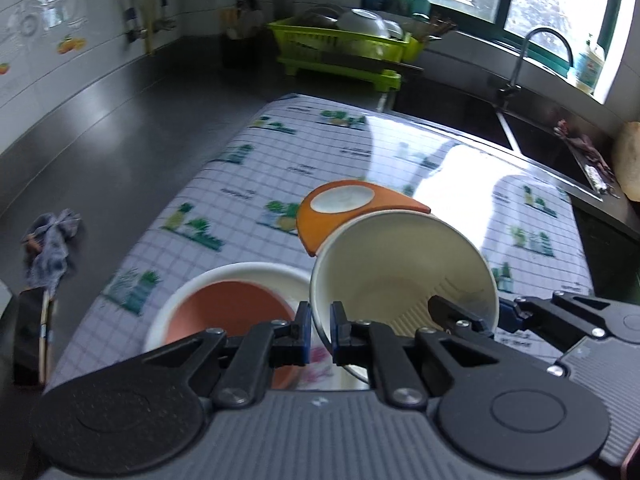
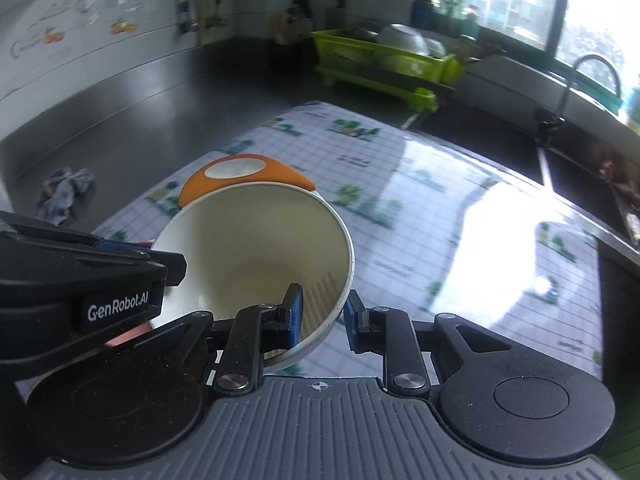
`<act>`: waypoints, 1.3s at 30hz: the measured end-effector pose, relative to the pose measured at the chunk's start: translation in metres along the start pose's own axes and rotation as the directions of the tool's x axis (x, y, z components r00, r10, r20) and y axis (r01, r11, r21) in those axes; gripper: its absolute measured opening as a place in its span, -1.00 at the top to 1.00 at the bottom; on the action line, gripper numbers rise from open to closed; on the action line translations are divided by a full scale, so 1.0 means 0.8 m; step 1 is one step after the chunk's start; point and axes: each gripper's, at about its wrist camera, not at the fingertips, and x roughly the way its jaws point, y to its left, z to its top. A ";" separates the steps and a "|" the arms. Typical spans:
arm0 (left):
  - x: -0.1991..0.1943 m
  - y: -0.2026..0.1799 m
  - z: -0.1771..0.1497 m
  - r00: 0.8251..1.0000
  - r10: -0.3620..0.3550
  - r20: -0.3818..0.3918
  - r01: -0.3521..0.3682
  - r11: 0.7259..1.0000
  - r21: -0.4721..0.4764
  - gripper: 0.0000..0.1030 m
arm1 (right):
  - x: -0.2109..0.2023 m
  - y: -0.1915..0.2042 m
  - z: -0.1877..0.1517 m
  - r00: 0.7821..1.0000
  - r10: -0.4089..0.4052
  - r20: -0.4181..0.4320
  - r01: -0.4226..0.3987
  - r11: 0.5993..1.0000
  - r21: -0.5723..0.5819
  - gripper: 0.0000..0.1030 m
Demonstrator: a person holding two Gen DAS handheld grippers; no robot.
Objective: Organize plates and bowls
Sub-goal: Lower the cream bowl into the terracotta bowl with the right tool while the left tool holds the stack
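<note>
At the far left of the left wrist view a grey rag (image 1: 52, 248) lies on the dark steel counter (image 1: 120, 140). Lower centre, a white bowl with a terracotta inside (image 1: 228, 308) sits on the glossy checked cloth (image 1: 248, 168). The left gripper (image 1: 320, 334) pinches the near rim of a tilted, smooth cream bowl (image 1: 400, 272); the right gripper (image 2: 324, 318) clamps the opposite rim, so both share it. Just beyond lies an orange dish (image 1: 352, 204). The green dish rack (image 1: 340, 48), upper centre, lies well ahead, probably the destination.
</note>
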 end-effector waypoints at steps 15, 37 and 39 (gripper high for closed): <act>0.022 0.119 -0.020 0.999 0.026 -0.035 -0.030 0.994 -0.107 0.84 | 0.045 0.112 -0.001 0.996 0.070 -0.053 -0.074 0.994 -0.075 0.55; 0.067 0.149 -0.033 0.994 0.015 -0.112 -0.028 0.993 -0.119 0.84 | 0.077 0.150 -0.005 0.997 0.033 -0.067 -0.043 0.986 -0.161 0.53; 0.069 0.150 -0.035 0.993 0.013 -0.115 -0.026 0.993 -0.115 0.83 | 0.077 0.150 -0.006 0.997 0.033 -0.065 -0.043 0.986 -0.159 0.52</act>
